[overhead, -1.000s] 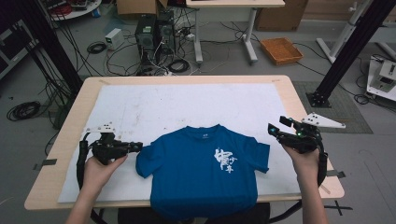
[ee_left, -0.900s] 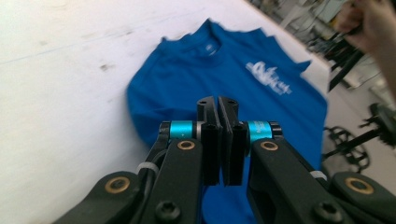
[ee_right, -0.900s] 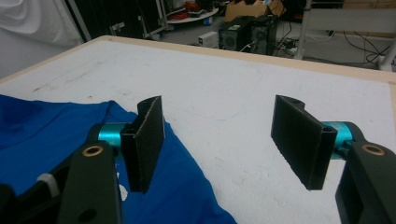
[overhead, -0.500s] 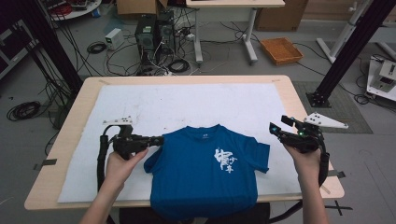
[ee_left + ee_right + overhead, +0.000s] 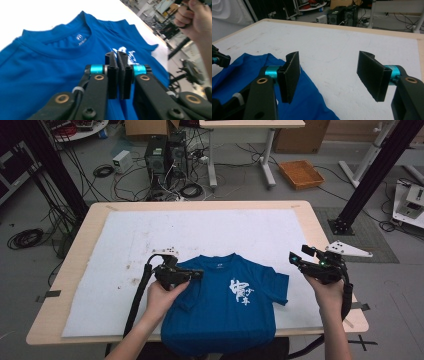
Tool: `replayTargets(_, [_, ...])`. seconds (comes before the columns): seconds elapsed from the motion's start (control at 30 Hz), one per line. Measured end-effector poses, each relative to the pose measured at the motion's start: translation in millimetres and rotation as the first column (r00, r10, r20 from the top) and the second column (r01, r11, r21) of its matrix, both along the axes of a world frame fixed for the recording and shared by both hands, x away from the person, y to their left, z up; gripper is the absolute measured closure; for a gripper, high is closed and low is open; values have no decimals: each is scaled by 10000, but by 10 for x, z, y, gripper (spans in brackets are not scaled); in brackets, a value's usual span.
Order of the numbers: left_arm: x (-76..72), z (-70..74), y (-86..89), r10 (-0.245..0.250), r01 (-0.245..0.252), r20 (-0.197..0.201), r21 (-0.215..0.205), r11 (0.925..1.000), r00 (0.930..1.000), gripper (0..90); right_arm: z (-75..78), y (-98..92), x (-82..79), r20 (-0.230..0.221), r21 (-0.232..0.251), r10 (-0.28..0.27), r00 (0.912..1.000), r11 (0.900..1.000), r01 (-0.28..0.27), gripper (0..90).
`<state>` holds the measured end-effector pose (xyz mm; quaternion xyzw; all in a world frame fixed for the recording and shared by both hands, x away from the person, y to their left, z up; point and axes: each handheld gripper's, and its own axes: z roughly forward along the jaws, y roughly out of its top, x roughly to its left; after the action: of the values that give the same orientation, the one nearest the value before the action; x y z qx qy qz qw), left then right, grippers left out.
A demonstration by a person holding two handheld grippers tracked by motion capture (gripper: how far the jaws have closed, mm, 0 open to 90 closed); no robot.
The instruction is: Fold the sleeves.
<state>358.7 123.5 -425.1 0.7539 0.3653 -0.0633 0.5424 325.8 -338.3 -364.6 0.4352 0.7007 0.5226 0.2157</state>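
Your left gripper (image 5: 192,275) has slid in from the bare mat onto the blue t-shirt (image 5: 225,307) over the last second. A second ago it sat well left of the sleeve; now its tips are over the left shoulder area, just left of the collar (image 5: 220,263). Your right gripper (image 5: 300,257) hasn't really budged, hovering just off the shirt's right sleeve.

Nearest to you, the shirt's hem hangs over the near edge of the table (image 5: 70,270), and the rest lies flat, front up, on the white mat (image 5: 210,232) with the white print (image 5: 241,292) right of center.

In the left gripper view the jaws are pressed together with barely a sliver between them, and I can't see any cloth pinched in there, so it reads as closed on nothing, floating above the fabric. The shirt (image 5: 50,62) fills the space under it, neck label facing up.

The right gripper view shows the jaws spread wide, the sleeve edge (image 5: 299,97) under the left jaw and bare mat beyond.

My take: the left hand moving in means you're lining up a shoulder grab for a fold, but those jaws need to open before they can take anything. The right side looks ready to drop onto its sleeve.

Further back there's just empty mat and the far table edge.
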Motion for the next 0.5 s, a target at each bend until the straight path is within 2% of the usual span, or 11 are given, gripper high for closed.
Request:
replayTargets(0.07, [-1, 19, 24, 254, -252, 326, -70, 9997, 9991, 656, -15, -15, 2, -18, -5, -110, 9999, 9999, 110, 355])
replayTargets(0.1, [-1, 19, 24, 254, -252, 326, -70, 9997, 9991, 636, -22, -23, 3, -48, 10, -157, 9999, 9999, 157, 355])
replayTargets(0.13, [-24, 64, 72, 524, -516, 796, -122, 9986, 9955, 597, -34, -37, 6, -103, 53, -230, 9997, 9997, 230, 356])
replayTargets(0.2, [-55, 119, 154, 730, -716, 1309, -152, 9973, 9887, 539, -55, -57, 10, -196, 76, -355, 9992, 9993, 357, 358])
replayTargets(0.3, [-114, 194, 323, 1149, -1160, 2056, -71, 9932, 9719, 502, -104, -92, 22, -358, 2, -497, 9981, 9988, 497, 380])
replayTargets(0.37, [-153, 224, 470, 1420, -1481, 2474, 61, 9890, 9585, 466, -148, -107, 32, -540, -95, -563, 9970, 9984, 559, 434])
replayTargets(0.5, [-232, 195, 799, 2010, -2120, 2861, 76, 9772, 9369, 442, -267, -113, 67, -1137, -559, -680, 9912, 9965, 620, 503])
